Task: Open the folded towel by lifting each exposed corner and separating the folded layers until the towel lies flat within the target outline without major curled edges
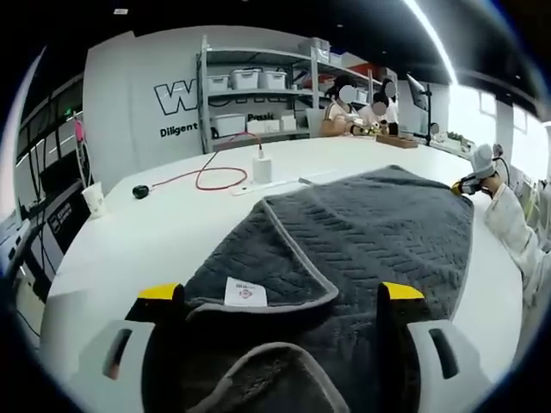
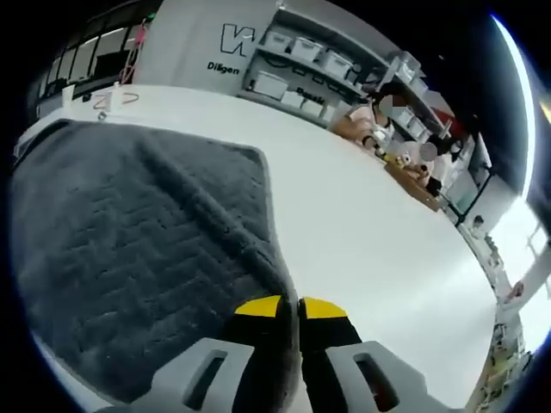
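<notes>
The towel point(image 1: 370, 232) is matt, ribbed terry cloth on a smooth, faintly glossy table point(image 1: 164, 232).

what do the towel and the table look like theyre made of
Towel: dark grey terry-like cloth, matte, with a raised zigzag weave, a smoother hemmed border and a small white sewn label. Table: smooth white top, probably laminate or painted board, with a faint sheen; the exact material cannot be told.

The left gripper point(image 1: 280, 297) has its jaws spread wide; the right gripper point(image 2: 291, 308) has yellow-tipped fingers point(image 2: 258, 307) pressed together, at the far right.
</notes>
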Available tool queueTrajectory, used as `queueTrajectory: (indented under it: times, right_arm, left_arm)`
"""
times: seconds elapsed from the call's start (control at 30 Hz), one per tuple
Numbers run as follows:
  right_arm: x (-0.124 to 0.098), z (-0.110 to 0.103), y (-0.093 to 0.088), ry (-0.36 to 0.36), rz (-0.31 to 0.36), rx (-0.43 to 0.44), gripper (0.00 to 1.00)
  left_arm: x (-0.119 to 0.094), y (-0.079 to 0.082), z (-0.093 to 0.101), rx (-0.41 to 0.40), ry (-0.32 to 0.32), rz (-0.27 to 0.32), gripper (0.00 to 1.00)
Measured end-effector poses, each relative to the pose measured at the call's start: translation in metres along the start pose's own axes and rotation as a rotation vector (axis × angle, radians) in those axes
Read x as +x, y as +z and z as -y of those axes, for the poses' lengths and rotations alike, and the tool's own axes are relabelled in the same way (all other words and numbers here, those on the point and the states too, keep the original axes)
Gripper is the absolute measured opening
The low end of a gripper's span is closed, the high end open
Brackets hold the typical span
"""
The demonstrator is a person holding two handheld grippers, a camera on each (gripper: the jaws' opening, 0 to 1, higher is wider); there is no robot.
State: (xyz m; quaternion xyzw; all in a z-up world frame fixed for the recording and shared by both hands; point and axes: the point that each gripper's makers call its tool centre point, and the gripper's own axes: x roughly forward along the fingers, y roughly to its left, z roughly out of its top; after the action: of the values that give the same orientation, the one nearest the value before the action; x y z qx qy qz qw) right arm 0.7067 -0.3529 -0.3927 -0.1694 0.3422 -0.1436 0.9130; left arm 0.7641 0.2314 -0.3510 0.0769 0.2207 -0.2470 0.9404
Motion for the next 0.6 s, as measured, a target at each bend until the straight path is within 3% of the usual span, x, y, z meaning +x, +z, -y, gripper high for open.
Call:
queueTrajectory:
  times: [0.2, 0.27, 0.37, 0.53, 0.6]
  right_arm:
    - [-0.005, 0.009, 0.005, -0.087, -0.013, -0.046, 0.2]
    - [-0.012, 0.021, 0.008, -0.177, -0.029, -0.091, 0.27]
    - [-0.014, 0.022, 0.011, -0.189, -0.02, -0.096, 0.35]
    - [-0.025, 0.023, 0.027, -0.21, 0.057, -0.036, 0.54]
    - [-0.029, 0.024, 0.033, -0.238, 0.063, -0.076, 0.61]
  left_arm:
    - [-0.002, 0.004, -0.003, 0.012, 0.015, 0.016, 0.9]
    - [-0.003, 0.006, -0.004, 0.021, 0.024, 0.02, 0.9]
    - [-0.003, 0.006, -0.003, 0.025, 0.024, 0.018, 0.9]
    - [-0.004, 0.009, -0.001, 0.036, 0.022, 0.024, 0.89]
    - [-0.004, 0.007, -0.002, 0.029, 0.024, 0.02, 0.89]
